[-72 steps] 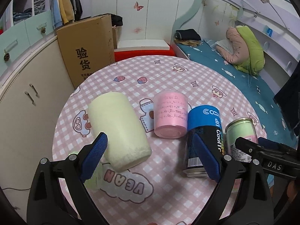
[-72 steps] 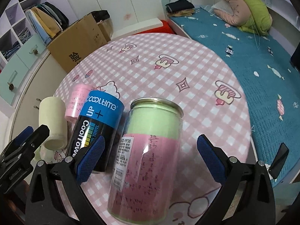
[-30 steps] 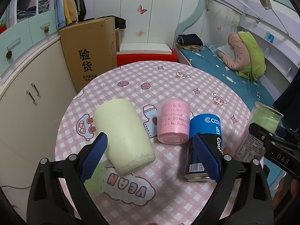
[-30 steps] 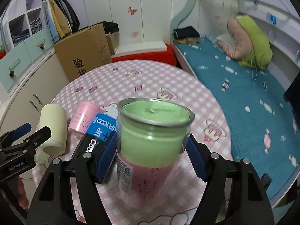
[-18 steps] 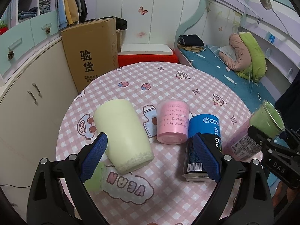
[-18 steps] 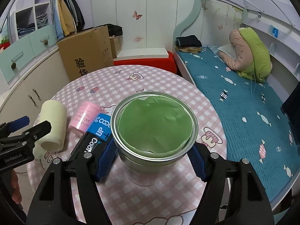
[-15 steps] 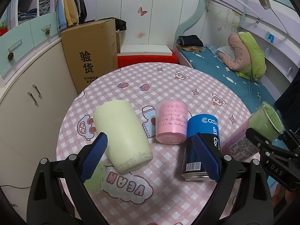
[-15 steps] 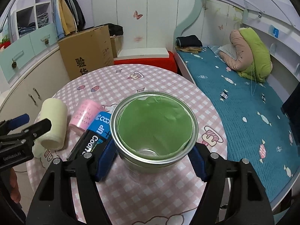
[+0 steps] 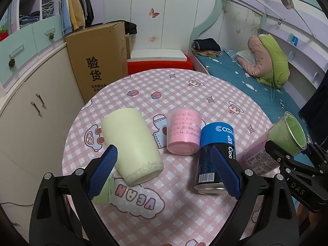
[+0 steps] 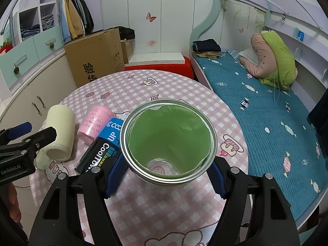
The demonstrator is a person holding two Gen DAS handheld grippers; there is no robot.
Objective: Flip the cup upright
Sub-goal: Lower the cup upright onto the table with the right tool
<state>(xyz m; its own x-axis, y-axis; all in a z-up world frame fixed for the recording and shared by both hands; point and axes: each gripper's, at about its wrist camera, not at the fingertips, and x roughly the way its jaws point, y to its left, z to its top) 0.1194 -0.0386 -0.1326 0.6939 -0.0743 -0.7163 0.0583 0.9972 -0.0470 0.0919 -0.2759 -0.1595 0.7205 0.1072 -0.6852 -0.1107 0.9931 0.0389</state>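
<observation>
My right gripper (image 10: 164, 174) is shut on a clear cup with a green and pink paper liner (image 10: 168, 139); its open mouth faces the camera. In the left wrist view this cup (image 9: 283, 141) is tilted, mouth up and to the right, at the table's right edge. My left gripper (image 9: 162, 174) is open and empty above the table, between a pale yellow cup (image 9: 131, 145) lying on its side and a blue and black can (image 9: 215, 153) lying on its side. A pink cup (image 9: 183, 134) lies between those two.
The round table has a pink checked cloth (image 9: 174, 94). A small green cup (image 9: 103, 190) sits under the left finger. A cardboard box (image 9: 98, 59) and cabinets stand at the left, a bed (image 10: 266, 110) at the right.
My right gripper closed on the green and pink cup, lifted it and turned it from upside down to mouth up. My left gripper stayed open and almost still.
</observation>
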